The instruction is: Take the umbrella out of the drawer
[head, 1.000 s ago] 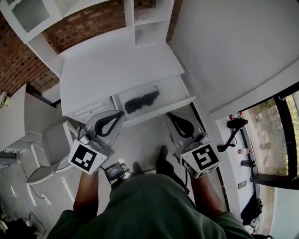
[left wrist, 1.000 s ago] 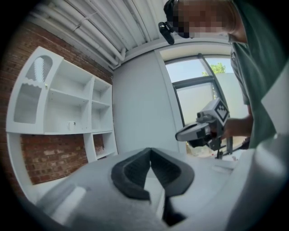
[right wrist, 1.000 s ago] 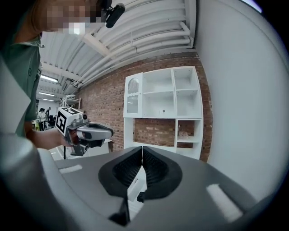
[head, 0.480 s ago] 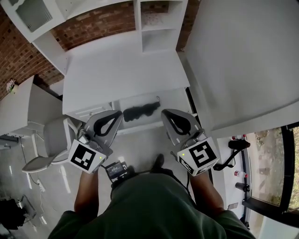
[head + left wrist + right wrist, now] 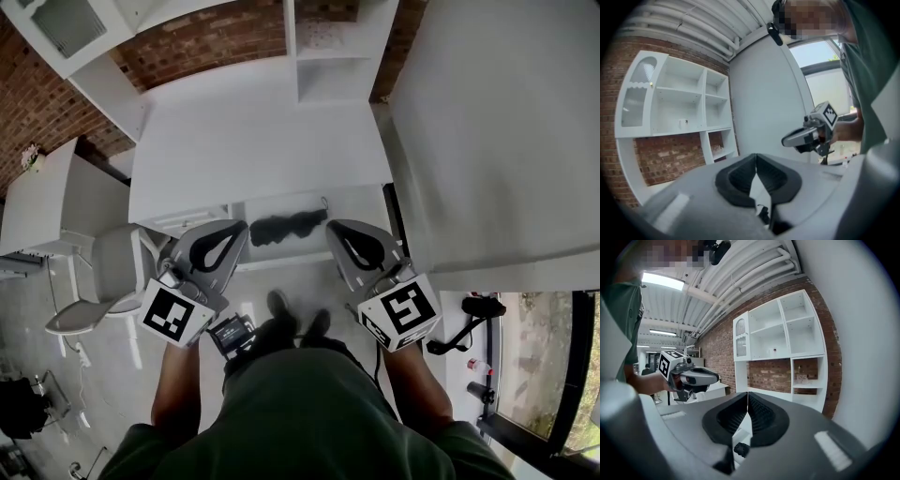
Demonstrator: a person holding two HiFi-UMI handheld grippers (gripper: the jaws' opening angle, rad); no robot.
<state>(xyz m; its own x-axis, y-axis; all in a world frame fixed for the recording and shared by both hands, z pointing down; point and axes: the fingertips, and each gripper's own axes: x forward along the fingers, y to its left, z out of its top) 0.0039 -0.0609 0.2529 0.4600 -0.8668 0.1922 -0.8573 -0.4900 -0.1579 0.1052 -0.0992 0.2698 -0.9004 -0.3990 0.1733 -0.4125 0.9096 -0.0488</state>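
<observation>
In the open drawer under the white desk top, the head view shows a folded black umbrella lying lengthwise. Neither gripper touches it. The left gripper and the right gripper hover side by side above the drawer's front edge, one near each end of the umbrella.

Neither gripper view shows the drawer or the umbrella plainly, because each gripper's own grey body fills the lower part of its picture. These views do show the jaws. The left gripper has its black ribbed pads pressed tip to tip with nothing between them. The right gripper is closed and empty in the same way. Each view also catches the other gripper out to the side, which is the right gripper in one and the left gripper in the other.

The gripper views show a white shelf unit against a brick wall, and pipes under the ceiling. The head view sees the shelf unit only from above. A small pale item on a low shelf is too small to identify.

The only print in sight is the black-and-white square pattern on each marker cube.

A white chair stands to the left of the desk and a tall white panel to the right. The person's dark shoes are on the floor just before the drawer.
</observation>
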